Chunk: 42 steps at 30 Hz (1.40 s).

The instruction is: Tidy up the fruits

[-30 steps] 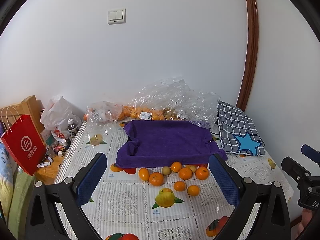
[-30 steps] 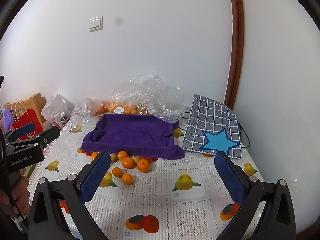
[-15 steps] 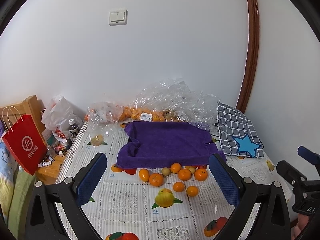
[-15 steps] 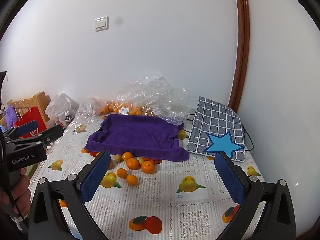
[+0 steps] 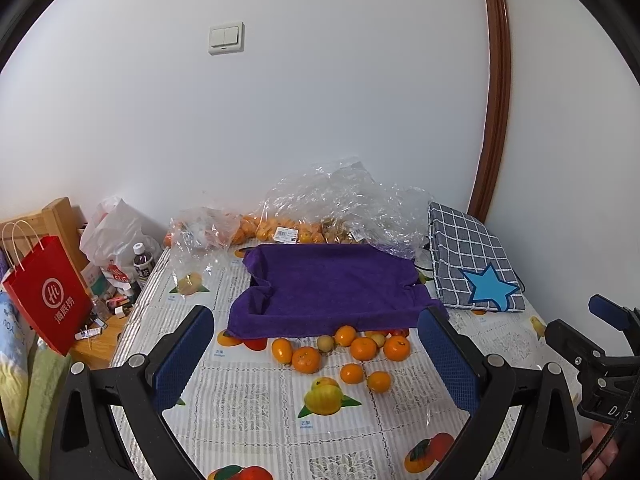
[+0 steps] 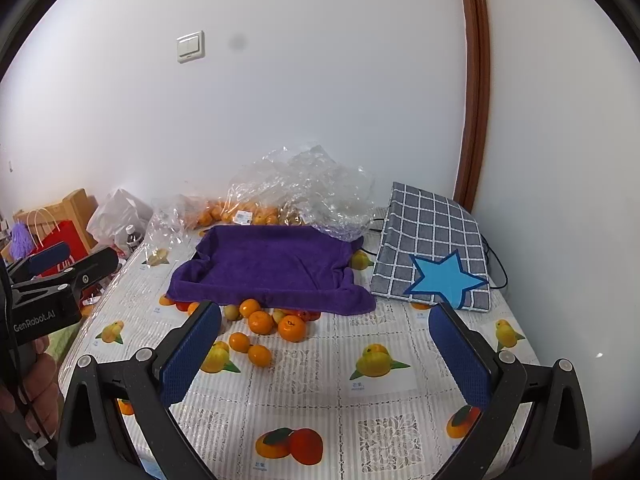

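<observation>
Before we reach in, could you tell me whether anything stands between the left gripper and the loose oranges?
Nothing visible does. The left gripper is open, and only bare tablecloth lies before the loose oranges by the purple towel.

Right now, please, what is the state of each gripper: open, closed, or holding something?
Left gripper: open, holding nothing, above the table.
Right gripper: open, holding nothing, above the table.

Home: fruit-print tablecloth [image 5: 248,408], wall switch [image 5: 226,37]
</observation>
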Motion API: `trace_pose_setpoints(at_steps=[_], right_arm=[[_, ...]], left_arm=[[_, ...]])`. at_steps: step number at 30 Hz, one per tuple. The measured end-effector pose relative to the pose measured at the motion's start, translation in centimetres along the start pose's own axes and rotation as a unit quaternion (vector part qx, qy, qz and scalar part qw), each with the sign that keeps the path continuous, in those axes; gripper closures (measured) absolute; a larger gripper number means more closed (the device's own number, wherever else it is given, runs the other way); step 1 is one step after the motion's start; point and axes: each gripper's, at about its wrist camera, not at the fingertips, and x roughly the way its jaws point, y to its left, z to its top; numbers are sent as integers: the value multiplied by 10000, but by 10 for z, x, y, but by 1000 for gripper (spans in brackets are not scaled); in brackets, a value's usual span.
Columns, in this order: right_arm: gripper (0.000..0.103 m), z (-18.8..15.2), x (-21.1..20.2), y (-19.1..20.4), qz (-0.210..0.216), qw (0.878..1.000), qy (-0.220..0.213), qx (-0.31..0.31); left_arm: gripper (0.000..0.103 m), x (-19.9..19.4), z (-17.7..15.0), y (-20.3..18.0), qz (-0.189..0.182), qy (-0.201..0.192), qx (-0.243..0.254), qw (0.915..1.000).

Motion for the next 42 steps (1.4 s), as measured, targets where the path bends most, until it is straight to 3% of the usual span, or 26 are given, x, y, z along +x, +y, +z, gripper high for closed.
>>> trace_pose_setpoints(at_steps=[18,31,42], right_arm=[[1,-6,3,-4,-149,9999,-48,-69],[0,-5,18,-12,-399,9991,18,117],[0,-27,77,-18,-286,9978,595,97]], left_arm=[[0,12,-2,-1,-178,84,-81,9998],[0,23,-4,4,-107,60,-170,9998],[0,75,-28,26,90,456,-190,9987]])
